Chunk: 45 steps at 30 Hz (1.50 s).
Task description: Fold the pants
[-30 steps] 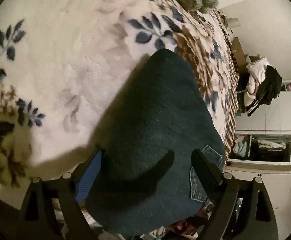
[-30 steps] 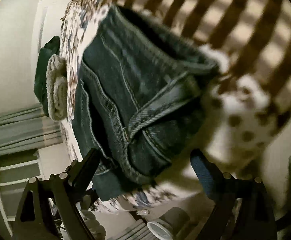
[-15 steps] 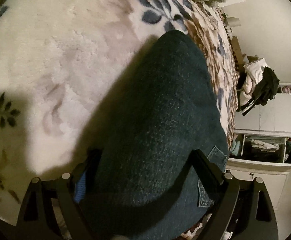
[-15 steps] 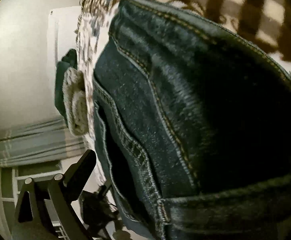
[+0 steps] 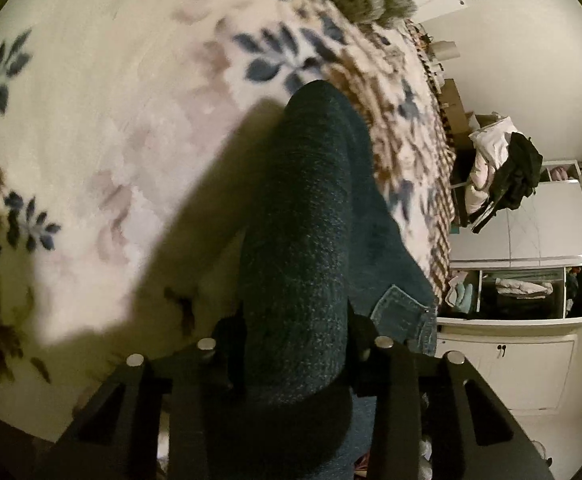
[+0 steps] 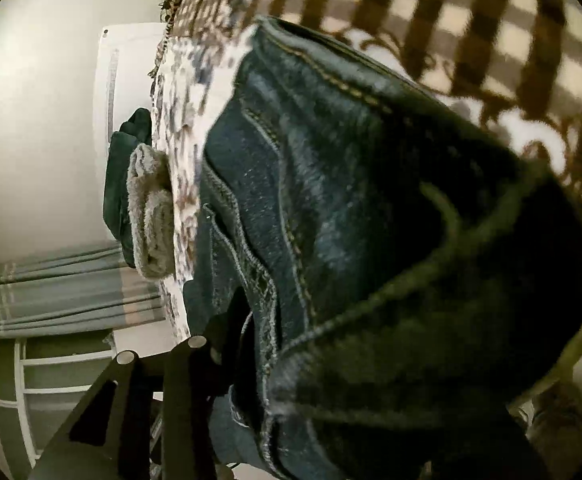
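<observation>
Dark blue denim pants [image 5: 299, 240] lie on a bed covered by a cream floral blanket [image 5: 91, 120], near the bed's edge.

The left gripper [image 5: 295, 344] is closing on a thick bunched ridge of the pants, with the cloth squeezed between its two fingers. The right gripper [image 6: 291, 340] is closing too. Denim near the stitched seams fills the space by its one visible finger [image 6: 227, 320], but the other finger is hidden behind the cloth, so whether it is truly gripping cannot be told.

Beyond the pants, toward the wall, sits a folded grey towel [image 6: 151, 216].

The denim looks heavy, floppy and fairly grippy. It is probably best held at the thick seams or waistband, where layers stay together.
</observation>
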Each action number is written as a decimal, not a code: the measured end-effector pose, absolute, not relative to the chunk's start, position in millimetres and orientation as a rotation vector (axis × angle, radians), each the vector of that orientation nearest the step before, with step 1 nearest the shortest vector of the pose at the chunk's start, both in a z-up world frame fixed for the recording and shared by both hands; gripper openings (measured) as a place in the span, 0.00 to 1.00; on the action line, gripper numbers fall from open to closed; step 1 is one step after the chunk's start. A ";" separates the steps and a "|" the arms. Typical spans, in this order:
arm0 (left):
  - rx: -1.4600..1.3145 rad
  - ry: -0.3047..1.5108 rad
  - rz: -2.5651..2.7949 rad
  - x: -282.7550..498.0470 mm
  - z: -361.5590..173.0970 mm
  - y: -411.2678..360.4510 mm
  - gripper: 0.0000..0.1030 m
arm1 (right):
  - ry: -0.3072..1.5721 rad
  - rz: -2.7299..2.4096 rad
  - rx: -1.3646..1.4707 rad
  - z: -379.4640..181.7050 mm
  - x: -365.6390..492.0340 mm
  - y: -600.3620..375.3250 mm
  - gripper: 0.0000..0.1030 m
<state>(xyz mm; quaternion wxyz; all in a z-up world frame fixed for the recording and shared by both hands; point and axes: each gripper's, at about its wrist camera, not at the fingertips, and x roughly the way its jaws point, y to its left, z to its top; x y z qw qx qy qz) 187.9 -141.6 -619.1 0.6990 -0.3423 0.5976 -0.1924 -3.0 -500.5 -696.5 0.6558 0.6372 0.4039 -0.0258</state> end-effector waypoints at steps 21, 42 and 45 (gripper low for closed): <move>-0.725 1.135 -0.464 325.4 -416.1 -89.0 0.31 | 0.831 0.125 1.295 -487.5 162.0 -457.9 0.39; -0.713 1.174 -0.509 661.2 -498.1 9.9 0.31 | 0.787 0.084 1.271 -556.6 542.8 -347.7 0.39; -0.688 1.207 -0.516 680.6 -524.8 9.0 0.31 | 0.813 0.060 1.260 -584.2 567.0 -345.5 0.39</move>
